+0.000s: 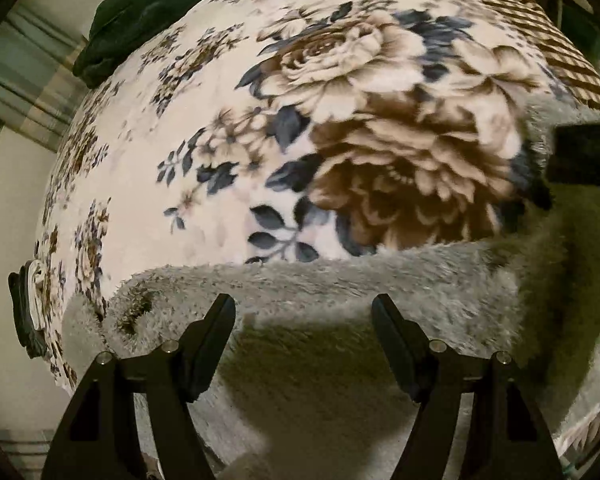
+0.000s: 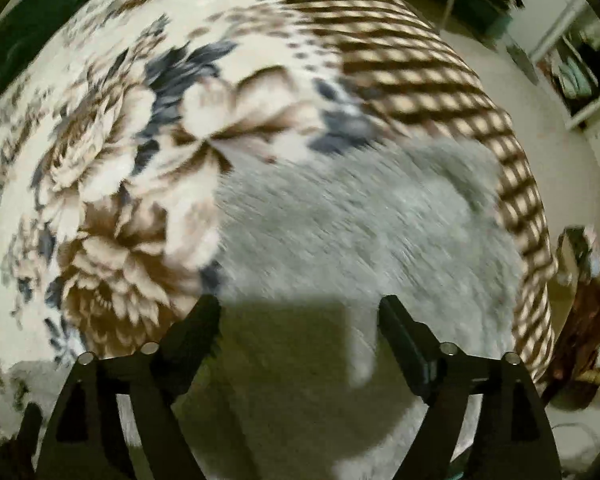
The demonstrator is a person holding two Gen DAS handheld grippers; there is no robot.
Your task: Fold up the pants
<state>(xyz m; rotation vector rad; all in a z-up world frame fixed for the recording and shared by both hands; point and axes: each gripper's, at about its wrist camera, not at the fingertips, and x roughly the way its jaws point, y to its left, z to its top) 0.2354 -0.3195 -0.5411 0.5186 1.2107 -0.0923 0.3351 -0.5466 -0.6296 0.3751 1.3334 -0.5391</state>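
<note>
Grey fluffy pants lie on a floral blanket that covers a bed. My left gripper hovers over their near part, pointing down, open, with nothing pinched between its fingers. In the right wrist view the same pants spread across the middle, blurred by motion. My right gripper stands open above them, its shadow falling on the fabric between its fingers. A dark block at the right edge of the left wrist view rests over the pants; I cannot tell what it is.
A dark green cloth lies at the far left corner of the bed, also seen as a green patch. The blanket's brown checked border runs along the right side. Beyond it are pale floor, a shelf and a brown object.
</note>
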